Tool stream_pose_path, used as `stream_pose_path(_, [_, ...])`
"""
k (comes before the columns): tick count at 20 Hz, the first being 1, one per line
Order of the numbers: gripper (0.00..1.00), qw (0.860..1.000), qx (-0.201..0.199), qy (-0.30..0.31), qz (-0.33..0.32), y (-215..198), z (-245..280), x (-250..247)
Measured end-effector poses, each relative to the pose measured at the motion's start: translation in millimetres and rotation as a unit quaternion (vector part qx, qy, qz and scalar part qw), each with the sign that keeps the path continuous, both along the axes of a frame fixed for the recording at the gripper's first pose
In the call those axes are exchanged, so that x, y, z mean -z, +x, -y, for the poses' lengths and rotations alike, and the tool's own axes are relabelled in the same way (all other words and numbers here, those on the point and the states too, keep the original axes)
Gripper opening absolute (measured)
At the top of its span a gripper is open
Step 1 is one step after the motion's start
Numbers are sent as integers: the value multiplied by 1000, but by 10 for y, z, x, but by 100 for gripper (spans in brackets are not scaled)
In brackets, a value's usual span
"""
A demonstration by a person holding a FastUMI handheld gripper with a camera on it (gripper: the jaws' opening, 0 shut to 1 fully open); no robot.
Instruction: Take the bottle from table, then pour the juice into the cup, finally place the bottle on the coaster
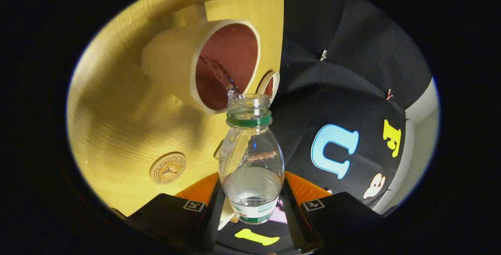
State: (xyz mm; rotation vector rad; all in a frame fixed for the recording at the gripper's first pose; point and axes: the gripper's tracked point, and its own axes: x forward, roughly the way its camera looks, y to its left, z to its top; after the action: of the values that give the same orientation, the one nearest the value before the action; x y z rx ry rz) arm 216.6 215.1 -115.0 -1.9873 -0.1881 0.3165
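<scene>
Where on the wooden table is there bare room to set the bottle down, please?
The widest bare table lies between the cup and the round coaster. By the table edge it is crowded: cup, small dish, and the bottle that the gripper clamps, pouring.

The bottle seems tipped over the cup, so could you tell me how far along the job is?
Done: the claw is shut on the bottle, lifted off the table. In hand: liquid streams from its mouth into the cup; some remains inside. Left: standing it on the coaster.
</scene>
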Motion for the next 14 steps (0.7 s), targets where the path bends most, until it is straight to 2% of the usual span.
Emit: stream_pose_path(14, [75,998,-37,-50,23,41,-111,-118])
